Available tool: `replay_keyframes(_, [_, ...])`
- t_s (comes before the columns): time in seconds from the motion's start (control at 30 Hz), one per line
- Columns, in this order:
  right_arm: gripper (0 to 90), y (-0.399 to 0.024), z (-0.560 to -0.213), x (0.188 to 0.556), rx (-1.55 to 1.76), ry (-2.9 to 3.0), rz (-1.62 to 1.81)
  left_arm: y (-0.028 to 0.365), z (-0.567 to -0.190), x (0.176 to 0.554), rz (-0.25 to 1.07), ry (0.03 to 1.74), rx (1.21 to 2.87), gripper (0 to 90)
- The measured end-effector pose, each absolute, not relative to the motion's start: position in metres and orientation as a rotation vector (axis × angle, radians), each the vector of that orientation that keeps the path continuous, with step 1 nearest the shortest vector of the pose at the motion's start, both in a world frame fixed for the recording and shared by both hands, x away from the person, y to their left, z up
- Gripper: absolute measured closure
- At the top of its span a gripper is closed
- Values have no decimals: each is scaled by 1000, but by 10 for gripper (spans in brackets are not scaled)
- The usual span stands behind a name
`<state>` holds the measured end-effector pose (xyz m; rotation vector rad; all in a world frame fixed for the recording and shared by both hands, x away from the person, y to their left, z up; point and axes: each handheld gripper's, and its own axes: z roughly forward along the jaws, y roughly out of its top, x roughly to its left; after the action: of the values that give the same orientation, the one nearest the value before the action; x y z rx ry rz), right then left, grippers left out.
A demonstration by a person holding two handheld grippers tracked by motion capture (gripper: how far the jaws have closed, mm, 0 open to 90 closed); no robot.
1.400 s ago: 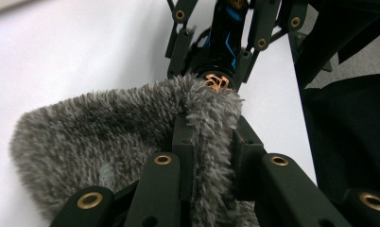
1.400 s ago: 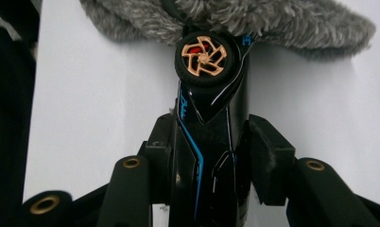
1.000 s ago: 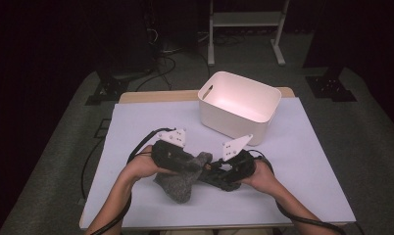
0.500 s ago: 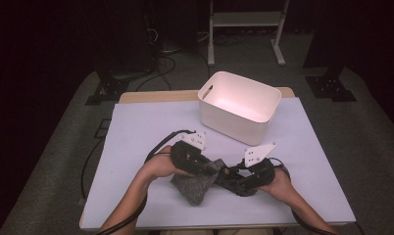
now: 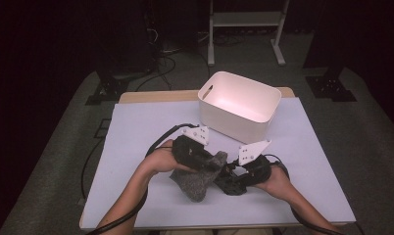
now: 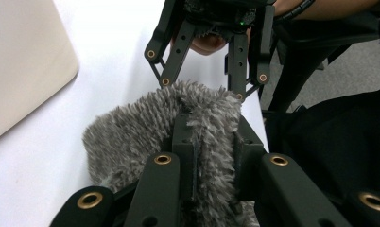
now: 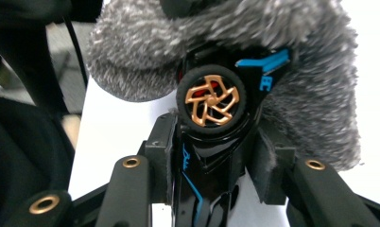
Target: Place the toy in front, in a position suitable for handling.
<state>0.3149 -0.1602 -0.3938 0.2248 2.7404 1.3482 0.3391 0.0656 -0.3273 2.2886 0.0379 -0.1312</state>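
Both your hands are drifting toward four o'clock across the table (image 5: 136, 127), away from the white bin (image 5: 239, 105) at twelve. Your left gripper (image 6: 197, 142) is pinching a fold of the grey furry cloth (image 5: 197, 176) tight. Your right gripper (image 7: 211, 156) is clamping the black toy car (image 7: 211, 109), nose tucked under the cloth at its twelve o'clock, between both grippers.

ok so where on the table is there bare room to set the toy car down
Free: the wide strip of white table cover left of the white bin, and the right edge past the right hand-held gripper. Crowded: front centre, where both hand-held grippers meet at the grey fuzzy cloth and the black toy car.
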Motion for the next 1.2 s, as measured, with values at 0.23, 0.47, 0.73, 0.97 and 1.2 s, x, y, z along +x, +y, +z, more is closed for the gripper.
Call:
replay_keyframes(0.23, [564, -163, -388, 306, 215, 2724, 1325, 61, -321, 336, -149, 1, 2280, 766])
replay_keyframes(0.47, [567, -146, -381, 309, 162, 2712, 1400, 60, -310, 334, -111, -17, 2312, 765])
replay_keyframes(0.73, [588, -157, -381, 307, 172, 2702, 1379, 75, -318, 334, -128, 10, 2254, 766])
replay_keyframes(0.97, [588, -164, -382, 308, 200, 2701, 1397, 80, -324, 336, -131, 36, 2259, 763])
replay_keyframes(1.2, [588, -170, -383, 307, 223, 2703, 1402, 94, -335, 336, -126, 80, 2287, 750])
